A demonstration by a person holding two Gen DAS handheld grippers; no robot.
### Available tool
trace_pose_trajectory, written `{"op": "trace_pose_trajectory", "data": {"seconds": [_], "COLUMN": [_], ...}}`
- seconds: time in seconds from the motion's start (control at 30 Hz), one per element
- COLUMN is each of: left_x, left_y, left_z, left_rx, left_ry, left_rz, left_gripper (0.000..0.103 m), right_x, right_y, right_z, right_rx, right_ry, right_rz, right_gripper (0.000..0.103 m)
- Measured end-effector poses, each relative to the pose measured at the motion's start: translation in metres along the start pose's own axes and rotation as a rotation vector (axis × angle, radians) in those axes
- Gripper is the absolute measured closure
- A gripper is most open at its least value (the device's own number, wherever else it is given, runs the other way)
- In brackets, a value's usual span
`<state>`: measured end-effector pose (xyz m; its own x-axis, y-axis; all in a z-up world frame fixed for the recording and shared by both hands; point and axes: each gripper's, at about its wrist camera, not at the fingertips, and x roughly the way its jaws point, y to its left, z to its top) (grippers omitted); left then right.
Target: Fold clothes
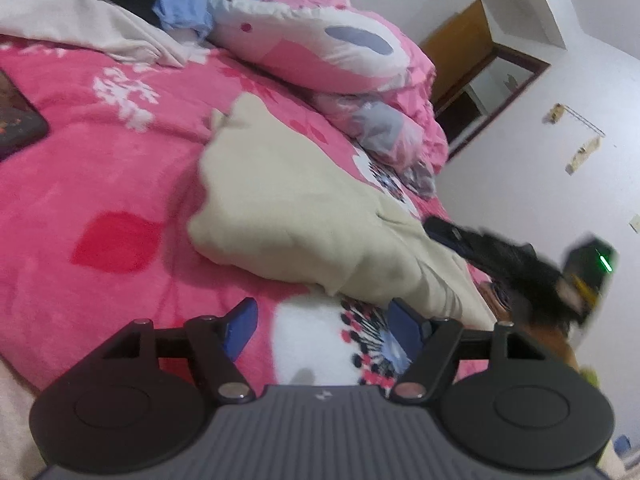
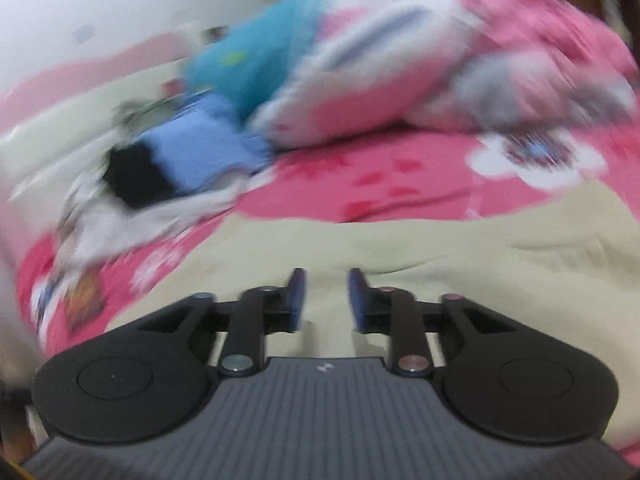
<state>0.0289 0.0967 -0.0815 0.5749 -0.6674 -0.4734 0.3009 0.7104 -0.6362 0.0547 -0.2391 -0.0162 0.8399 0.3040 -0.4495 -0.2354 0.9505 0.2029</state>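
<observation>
Both tongs (image 1: 324,326) (image 2: 325,300) agape, tilted downward.

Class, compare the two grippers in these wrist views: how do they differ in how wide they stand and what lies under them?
The left gripper stands wide open over the pink blanket; the right gripper shows a narrower gap, over the beige garment. Both have blue pads, and neither holds anything.

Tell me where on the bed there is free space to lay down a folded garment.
Free: the pink blanket between the beige garment and the dark tablet at the left edge. Crowded: the far end, with the quilt and piled clothes.
</observation>
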Motion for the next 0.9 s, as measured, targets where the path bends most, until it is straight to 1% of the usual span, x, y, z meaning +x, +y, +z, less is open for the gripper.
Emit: {"op": "trace_pose_trajectory", "data": {"seconds": [0.03,0.2,0.23,0.27,0.3,0.33,0.4,0.43,0.53,0.6,0.67,0.7,0.73,0.8,0.87,0.9], "left_x": [-0.002,-0.021,-0.028,-0.034,-0.041,-0.047,-0.058,-0.062,-0.07,-0.073,-0.074,-0.074,-0.075,-0.077,-0.077,-0.078], "left_y": [0.003,0.017,0.019,0.021,0.024,0.027,0.032,0.034,0.041,0.045,0.047,0.048,0.05,0.052,0.055,0.056], "left_z": [0.001,0.006,0.007,0.008,0.008,0.009,0.01,0.011,0.012,0.013,0.013,0.013,0.013,0.012,0.012,0.012], "left_rx": [-0.008,-0.048,-0.056,-0.064,-0.073,-0.078,-0.087,-0.091,-0.108,-0.119,-0.122,-0.12,-0.116,-0.11,-0.117,-0.119], "left_ry": [-0.009,-0.078,-0.097,-0.114,-0.13,-0.142,-0.165,-0.174,-0.196,-0.205,-0.209,-0.208,-0.207,-0.209,-0.211,-0.212], "left_rz": [0.01,0.056,0.064,0.07,0.077,0.083,0.095,0.099,0.106,0.104,0.106,0.108,0.111,0.115,0.117,0.117], "left_gripper": [0.029,0.029,0.029,0.029,0.029,0.029,0.029,0.029,0.029,0.029,0.029,0.029,0.029,0.029,0.029,0.029], "right_x": [-0.003,-0.001,0.005,0.01,0.016,0.021,0.033,0.041,0.064,0.079,0.09,0.095,0.1,0.108,0.116,0.119], "right_y": [0.015,0.098,0.111,0.119,0.128,0.136,0.147,0.152,0.167,0.173,0.176,0.177,0.178,0.179,0.181,0.181], "right_z": [-0.007,-0.045,-0.051,-0.054,-0.057,-0.06,-0.064,-0.064,-0.066,-0.065,-0.059,-0.055,-0.054,-0.052,-0.055,-0.055], "right_rx": [-0.087,-0.566,-0.637,-0.684,-0.731,-0.777,-0.851,-0.878,-0.955,-0.96,-0.925,-0.899,-0.878,-0.84,-0.838,-0.828], "right_ry": [-0.001,-0.003,0.003,0.006,0.009,0.012,0.009,0.017,0.043,0.059,0.075,0.085,0.097,0.122,0.132,0.133], "right_rz": [0.02,0.116,0.126,0.137,0.147,0.157,0.173,0.166,0.144,0.131,0.122,0.115,0.107,0.091,0.081,0.08], "right_gripper": [0.06,0.04,0.038,0.036,0.031,0.022,0.016,0.015,0.015,0.017,0.028,0.041,0.044,0.047,0.051,0.057]}}
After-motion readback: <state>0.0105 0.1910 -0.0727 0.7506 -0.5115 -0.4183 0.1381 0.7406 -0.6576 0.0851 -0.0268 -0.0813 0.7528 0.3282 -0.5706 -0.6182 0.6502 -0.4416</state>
